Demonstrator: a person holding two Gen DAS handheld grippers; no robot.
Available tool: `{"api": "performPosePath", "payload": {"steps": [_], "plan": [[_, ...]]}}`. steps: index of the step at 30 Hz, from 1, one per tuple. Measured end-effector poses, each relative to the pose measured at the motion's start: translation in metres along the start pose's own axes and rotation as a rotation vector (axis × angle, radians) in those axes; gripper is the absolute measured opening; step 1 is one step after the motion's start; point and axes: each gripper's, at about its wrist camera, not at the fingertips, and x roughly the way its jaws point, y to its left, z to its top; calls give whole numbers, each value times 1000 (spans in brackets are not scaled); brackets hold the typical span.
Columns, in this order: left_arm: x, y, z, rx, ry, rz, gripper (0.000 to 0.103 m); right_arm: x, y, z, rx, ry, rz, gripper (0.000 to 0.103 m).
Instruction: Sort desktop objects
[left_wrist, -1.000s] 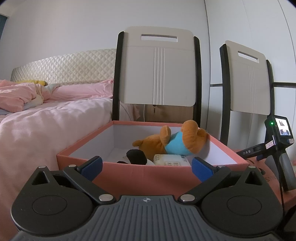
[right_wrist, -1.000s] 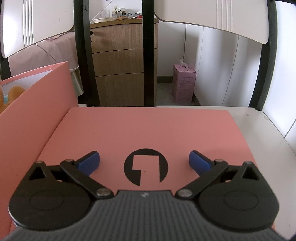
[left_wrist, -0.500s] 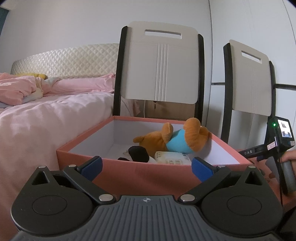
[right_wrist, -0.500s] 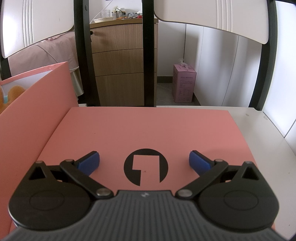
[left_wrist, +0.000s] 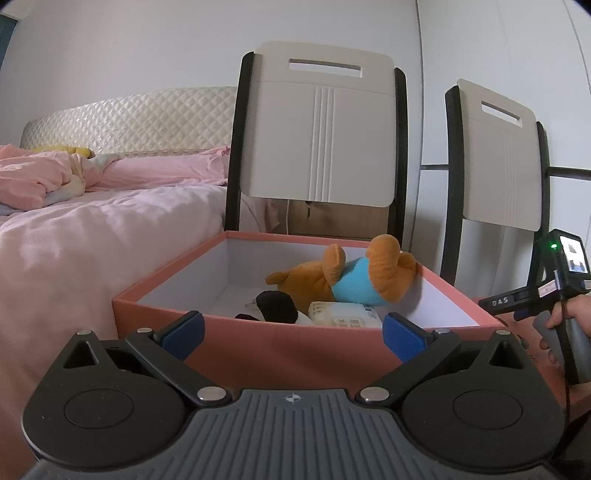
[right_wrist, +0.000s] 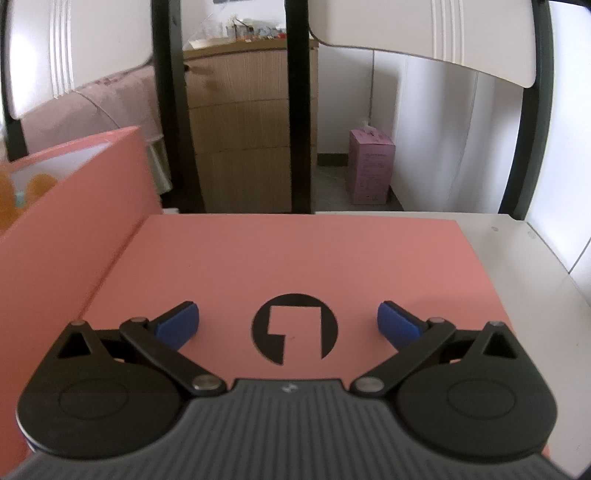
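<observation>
An open pink box (left_wrist: 288, 350) stands in front of my left gripper (left_wrist: 293, 332), which is open and empty just short of its near wall. Inside lie an orange plush toy with a blue shirt (left_wrist: 351, 280), a black and white item (left_wrist: 277, 304) and a pale tissue pack (left_wrist: 345, 314). My right gripper (right_wrist: 288, 325) is open and empty, low over the flat pink lid (right_wrist: 295, 266) with a black round logo (right_wrist: 295, 326). The box wall (right_wrist: 74, 221) rises at its left. The right gripper's handle (left_wrist: 554, 288) shows at right in the left wrist view.
Two white chairs with black frames (left_wrist: 321, 136) stand behind the box. A bed with pink covers (left_wrist: 92, 206) is at left. A wooden drawer unit (right_wrist: 251, 129) and a pink carton (right_wrist: 371, 171) stand on the floor beyond the white table (right_wrist: 535, 266).
My left gripper has risen a little, so more of the box's inside shows. The right gripper has stayed still over the lid.
</observation>
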Motion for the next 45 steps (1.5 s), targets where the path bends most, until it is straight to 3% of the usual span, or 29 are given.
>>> {"api": "performPosePath", "payload": {"steps": [8,16,22,27,29,34,40,45], "plan": [[-3,-4,1,11,-23,-29,103,-94,-4,-10,-4,-199,-10,103],[-9,-13,4,27,-73,-12,103,-193,-6,-52,-21,-331,1,103],[-21,-28,2,61,-117,-40,103,-243,-9,-81,-36,-431,18,103],[-27,-39,-4,75,-126,-61,103,-252,-15,-117,-61,-565,27,103],[-29,-40,-6,77,-135,-60,103,-246,-16,-125,-70,-543,9,103],[-28,-43,-10,45,-140,-57,103,-235,-21,-144,-37,-580,62,103],[-24,-60,-22,66,-116,-75,103,-226,-26,-151,-38,-562,81,103],[-24,-83,-37,113,-87,-150,103,-219,-50,-154,-39,-459,33,103]]}}
